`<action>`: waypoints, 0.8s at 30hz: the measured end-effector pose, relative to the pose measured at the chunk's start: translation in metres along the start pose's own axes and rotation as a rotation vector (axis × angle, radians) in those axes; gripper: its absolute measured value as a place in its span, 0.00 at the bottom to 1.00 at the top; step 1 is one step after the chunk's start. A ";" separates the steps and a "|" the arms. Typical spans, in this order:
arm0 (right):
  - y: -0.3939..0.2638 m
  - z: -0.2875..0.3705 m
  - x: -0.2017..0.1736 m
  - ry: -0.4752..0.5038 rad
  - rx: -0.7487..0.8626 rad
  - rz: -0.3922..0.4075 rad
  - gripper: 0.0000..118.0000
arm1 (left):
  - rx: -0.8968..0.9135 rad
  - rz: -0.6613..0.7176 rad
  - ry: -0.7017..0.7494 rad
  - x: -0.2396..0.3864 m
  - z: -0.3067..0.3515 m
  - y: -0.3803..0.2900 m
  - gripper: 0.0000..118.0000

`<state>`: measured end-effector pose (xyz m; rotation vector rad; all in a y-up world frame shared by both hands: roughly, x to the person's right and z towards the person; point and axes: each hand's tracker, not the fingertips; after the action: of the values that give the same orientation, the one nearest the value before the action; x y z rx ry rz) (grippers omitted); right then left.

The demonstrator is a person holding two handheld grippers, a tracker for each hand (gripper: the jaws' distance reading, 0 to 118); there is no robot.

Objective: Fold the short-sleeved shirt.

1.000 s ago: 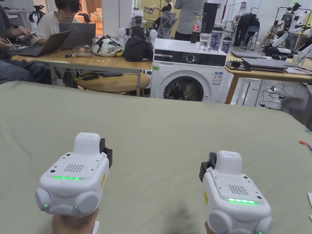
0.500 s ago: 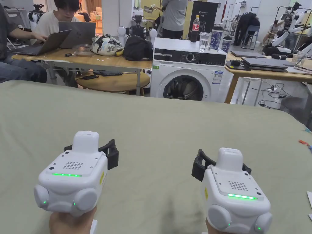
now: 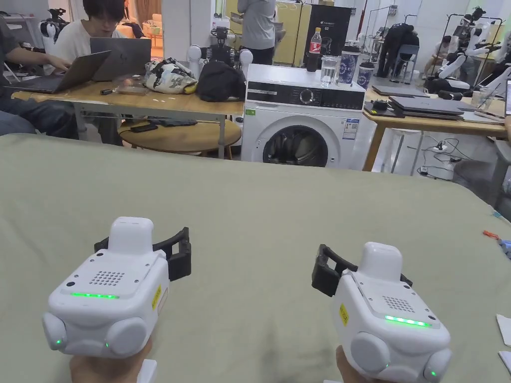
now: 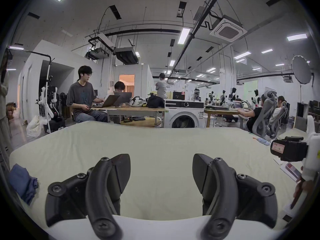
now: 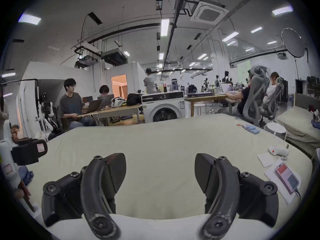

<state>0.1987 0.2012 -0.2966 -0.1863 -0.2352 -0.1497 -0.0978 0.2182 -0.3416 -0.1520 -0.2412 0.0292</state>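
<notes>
A crumpled blue cloth (image 4: 23, 183), possibly the short-sleeved shirt though I cannot be sure, is lying at the left edge of the green-covered bed (image 3: 259, 209), well apart from both tools. The left gripper (image 3: 142, 247) and right gripper (image 3: 362, 272) are hovering over the near edge, jaws now spread wide and empty where a second ago they were pressed together. I judge they are readying to fetch it; folding is not yet begun.

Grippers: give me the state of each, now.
Left gripper: open, holding nothing, above the bed.
Right gripper: open, holding nothing.
</notes>
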 end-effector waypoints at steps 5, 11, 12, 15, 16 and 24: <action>0.000 0.001 -0.006 -0.020 0.041 0.057 0.71 | 0.032 -0.003 -0.008 -0.003 0.001 -0.001 0.63; 0.002 0.001 -0.017 -0.052 0.053 0.109 0.71 | 0.099 -0.036 -0.013 0.000 0.008 -0.002 0.63; 0.002 0.002 -0.018 -0.051 0.052 0.107 0.71 | 0.077 -0.042 -0.015 0.000 0.006 0.000 0.63; 0.006 0.003 -0.020 -0.025 0.038 0.069 0.71 | 0.011 -0.044 -0.019 -0.001 0.000 0.005 0.63; 0.008 0.003 -0.021 -0.028 0.030 0.061 0.71 | -0.001 -0.041 -0.017 -0.001 -0.001 0.005 0.63; 0.014 0.001 -0.019 0.018 -0.057 -0.034 0.71 | -0.020 0.033 -0.018 -0.007 -0.002 0.003 0.63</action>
<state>0.1822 0.2176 -0.3023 -0.2371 -0.2162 -0.1919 -0.1040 0.2205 -0.3454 -0.1753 -0.2574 0.0612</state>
